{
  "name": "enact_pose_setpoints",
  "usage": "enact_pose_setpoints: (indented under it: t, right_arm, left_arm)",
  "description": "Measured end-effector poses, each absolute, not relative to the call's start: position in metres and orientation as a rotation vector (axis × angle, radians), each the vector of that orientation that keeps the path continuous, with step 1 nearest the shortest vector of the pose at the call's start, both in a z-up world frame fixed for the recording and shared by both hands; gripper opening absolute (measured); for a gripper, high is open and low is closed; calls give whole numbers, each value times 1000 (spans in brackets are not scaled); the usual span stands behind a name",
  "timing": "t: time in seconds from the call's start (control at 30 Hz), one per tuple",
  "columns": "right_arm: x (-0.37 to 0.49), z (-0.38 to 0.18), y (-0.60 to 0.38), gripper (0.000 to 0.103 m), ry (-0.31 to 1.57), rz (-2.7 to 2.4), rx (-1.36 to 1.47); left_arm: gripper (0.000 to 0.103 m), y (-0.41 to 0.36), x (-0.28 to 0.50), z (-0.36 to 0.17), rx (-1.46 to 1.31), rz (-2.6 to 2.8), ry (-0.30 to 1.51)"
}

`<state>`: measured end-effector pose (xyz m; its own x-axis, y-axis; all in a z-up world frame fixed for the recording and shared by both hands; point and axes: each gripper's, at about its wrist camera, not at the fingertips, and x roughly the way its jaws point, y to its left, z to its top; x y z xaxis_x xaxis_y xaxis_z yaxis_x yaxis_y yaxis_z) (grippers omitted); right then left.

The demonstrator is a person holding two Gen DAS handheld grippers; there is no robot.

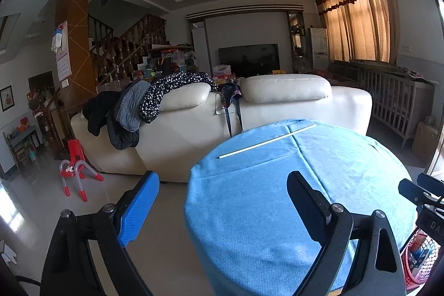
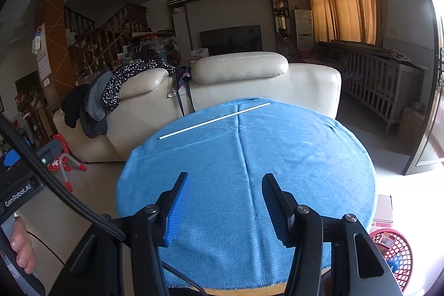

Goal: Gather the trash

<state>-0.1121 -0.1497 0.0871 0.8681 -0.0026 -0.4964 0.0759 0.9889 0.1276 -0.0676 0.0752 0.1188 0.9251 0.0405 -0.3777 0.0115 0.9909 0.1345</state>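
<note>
From the left wrist view, a thin white stick (image 1: pixel 267 141) lies flat and slanted on the far part of the round table's blue cloth (image 1: pixel 277 199), near the far rim, just before the cream sofa (image 1: pixel 249 135). The left gripper (image 1: pixel 222 208) is spread wide, empty, straddling the table's left edge over bare floor.

From the right wrist view, the stick (image 2: pixel 214 120) crosses the cloth's (image 2: pixel 291 157) centre seam. The right gripper (image 2: pixel 226 207) hangs parted and empty over the near cloth; a red basket (image 2: pixel 399 254) sits low beside the table's right edge.

Cream leather sofa (image 1: pixel 249 113) on pale tiled floor (image 1: pixel 155 201); wooden staircase (image 1: pixel 125 46) left; daylit orange curtains (image 1: pixel 360 18) right; dark television (image 1: pixel 248 56) rear.
</note>
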Motion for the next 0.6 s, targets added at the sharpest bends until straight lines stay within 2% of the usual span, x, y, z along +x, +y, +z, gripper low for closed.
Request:
enact_pose_setpoints:
  t: [0.6]
  right_arm:
    - [-107,85,-165,57,522,-64,161]
  left_arm:
    - [94,63,-64,119,151,-9,391]
